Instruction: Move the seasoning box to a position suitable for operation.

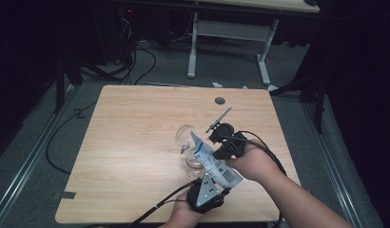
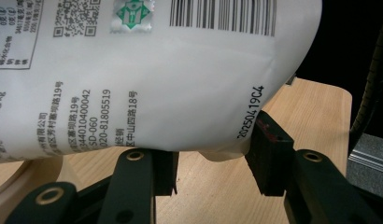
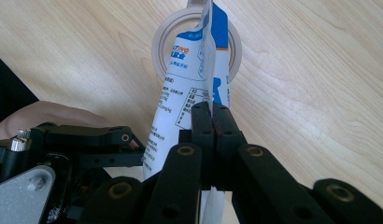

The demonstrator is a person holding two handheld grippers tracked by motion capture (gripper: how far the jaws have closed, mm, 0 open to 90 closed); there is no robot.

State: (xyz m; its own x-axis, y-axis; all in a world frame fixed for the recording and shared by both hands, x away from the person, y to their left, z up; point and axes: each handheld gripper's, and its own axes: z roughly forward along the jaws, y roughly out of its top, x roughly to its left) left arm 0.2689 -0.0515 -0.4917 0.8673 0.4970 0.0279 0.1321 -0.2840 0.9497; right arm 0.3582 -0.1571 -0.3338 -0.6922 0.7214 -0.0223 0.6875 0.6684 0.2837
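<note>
- Wooden counter [image 1: 136, 142] in the high view, with a clear glass jar [image 1: 186, 137] lying near its middle.
- White and blue pouch [image 1: 214, 161] held above the counter, tilted, top end pointing toward the mouth of the jar.
- Left tool [image 1: 207, 190] at the pouch's lower end, near the counter's front edge; pouch bottom [image 2: 171, 93] between the jaws in the left gripper view, jaws apart; right pad at the pouch's corner, contact of the left pad with the pouch impossible to tell.
- Right tool [image 3: 212, 126] clamped flat on the thin side seam of the pouch [image 3: 189, 88], jaws pressed together with only the seam between.
- In the right gripper view, jar's round rim [image 3: 161, 42] behind the pouch's tip, lying on the counter [image 3: 311, 84].
- Small dark round spot [image 1: 220, 100] near the counter's far edge, well apart from the work.
</note>
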